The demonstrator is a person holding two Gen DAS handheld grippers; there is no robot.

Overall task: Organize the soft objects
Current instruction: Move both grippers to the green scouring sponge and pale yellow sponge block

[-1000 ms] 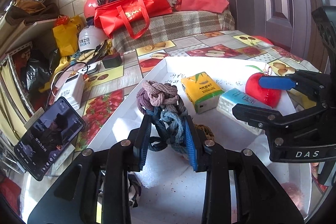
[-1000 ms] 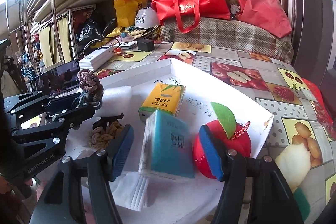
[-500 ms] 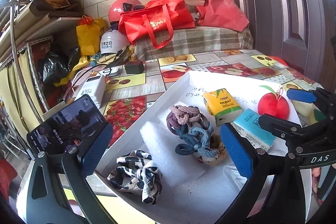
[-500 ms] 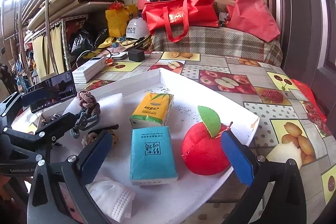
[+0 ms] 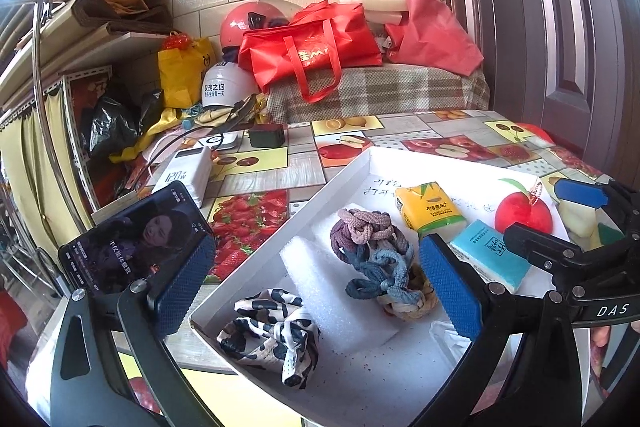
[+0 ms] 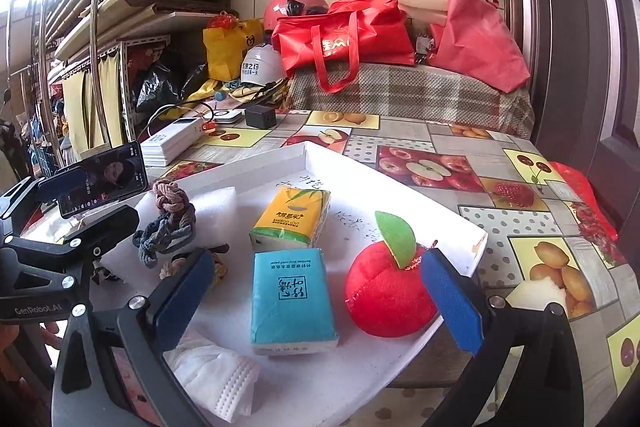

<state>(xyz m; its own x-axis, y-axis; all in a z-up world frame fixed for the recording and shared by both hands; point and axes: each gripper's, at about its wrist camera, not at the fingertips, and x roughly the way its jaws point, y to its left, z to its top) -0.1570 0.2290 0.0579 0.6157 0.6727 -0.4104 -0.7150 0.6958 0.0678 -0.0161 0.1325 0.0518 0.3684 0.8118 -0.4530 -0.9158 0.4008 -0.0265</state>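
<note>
Fruit-patterned oilcloth covers the surface (image 6: 440, 163), and on it sits a shallow white tray (image 5: 348, 171) with the soft things inside. From my left gripper (image 5: 316, 279) I see its blue fingers (image 5: 182, 283) spread as wide as they go, holding nothing; the knotted rope toy (image 5: 372, 251) lies between them on a white foam block (image 5: 320, 287), untouched. A black-and-white spotted cloth (image 5: 268, 331) is bunched in the tray's near corner. My right gripper (image 6: 316, 303) is likewise fully open and empty: the blue tissue pack (image 6: 292, 299) lies flat between its fingers (image 6: 450, 303), and the red plush apple (image 6: 388, 291) sits just beside the right-hand one. A yellow tissue pack (image 6: 292, 215) lies just behind the blue one, and a white face mask (image 6: 216, 375) rests at the tray's near edge. A phone (image 5: 132, 239) stands propped left of the tray.
</note>
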